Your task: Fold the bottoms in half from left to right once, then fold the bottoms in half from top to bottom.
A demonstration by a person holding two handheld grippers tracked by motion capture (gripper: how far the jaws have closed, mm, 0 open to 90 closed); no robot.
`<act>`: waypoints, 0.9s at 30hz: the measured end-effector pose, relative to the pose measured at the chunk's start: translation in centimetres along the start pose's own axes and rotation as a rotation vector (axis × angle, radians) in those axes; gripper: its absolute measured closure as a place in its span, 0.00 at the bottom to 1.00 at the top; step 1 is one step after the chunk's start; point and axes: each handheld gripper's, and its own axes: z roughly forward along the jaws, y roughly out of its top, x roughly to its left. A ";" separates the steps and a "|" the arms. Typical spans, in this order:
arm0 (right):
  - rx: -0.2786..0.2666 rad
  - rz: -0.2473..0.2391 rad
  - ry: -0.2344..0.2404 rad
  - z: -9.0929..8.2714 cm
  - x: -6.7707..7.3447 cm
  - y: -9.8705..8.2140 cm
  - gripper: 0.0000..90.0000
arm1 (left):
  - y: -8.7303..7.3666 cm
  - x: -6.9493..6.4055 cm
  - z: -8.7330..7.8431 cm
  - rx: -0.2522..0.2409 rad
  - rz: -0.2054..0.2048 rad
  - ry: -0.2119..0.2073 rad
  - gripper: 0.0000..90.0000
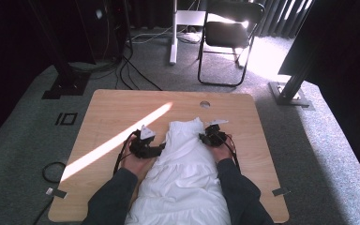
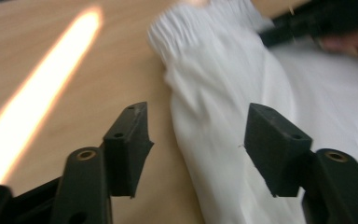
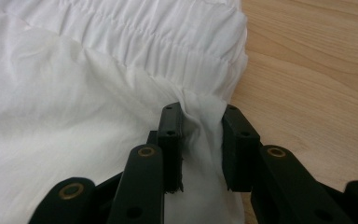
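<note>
A white gathered garment (image 1: 183,173) lay down the middle of the wooden counter (image 1: 117,108), its elastic band at the far end. The right claw (image 3: 200,149) was pinched on a fold of cloth at the garment's right edge, just below the band. The left claw (image 2: 196,149) hovered with its jaws wide apart over the garment's left edge, gripping nothing.

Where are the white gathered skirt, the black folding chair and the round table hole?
white gathered skirt (image 1: 183,161), high view, middle tier.
black folding chair (image 1: 227,33), high view, seat.
round table hole (image 1: 205,104), high view, centre.
</note>
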 end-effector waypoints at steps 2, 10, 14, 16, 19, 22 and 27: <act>-0.002 0.004 0.000 0.0 0.0 0.0 0.80 | 0.8 0.5 1.3 0.003 -0.028 -0.017 0.41; -0.008 0.009 0.008 0.0 -0.2 -0.1 0.80 | 1.0 -0.4 6.4 0.085 -0.029 -0.006 0.34; -0.009 0.012 0.009 0.0 -0.2 -0.1 0.80 | 0.6 0.0 7.8 0.117 -0.067 0.010 0.33; -0.010 0.014 0.011 0.0 -0.2 -0.1 0.80 | 0.4 0.0 8.1 0.126 -0.060 0.018 0.33; -0.011 0.022 0.017 0.0 -0.3 -0.1 0.80 | 0.1 0.2 8.4 0.133 -0.052 0.037 0.29; -0.014 0.023 0.020 0.0 -0.3 -0.1 0.79 | -0.2 0.4 8.7 0.132 -0.057 0.040 0.26; -0.009 0.022 0.029 0.0 -0.5 -0.1 0.68 | -0.4 0.1 8.7 0.129 -0.037 0.054 0.24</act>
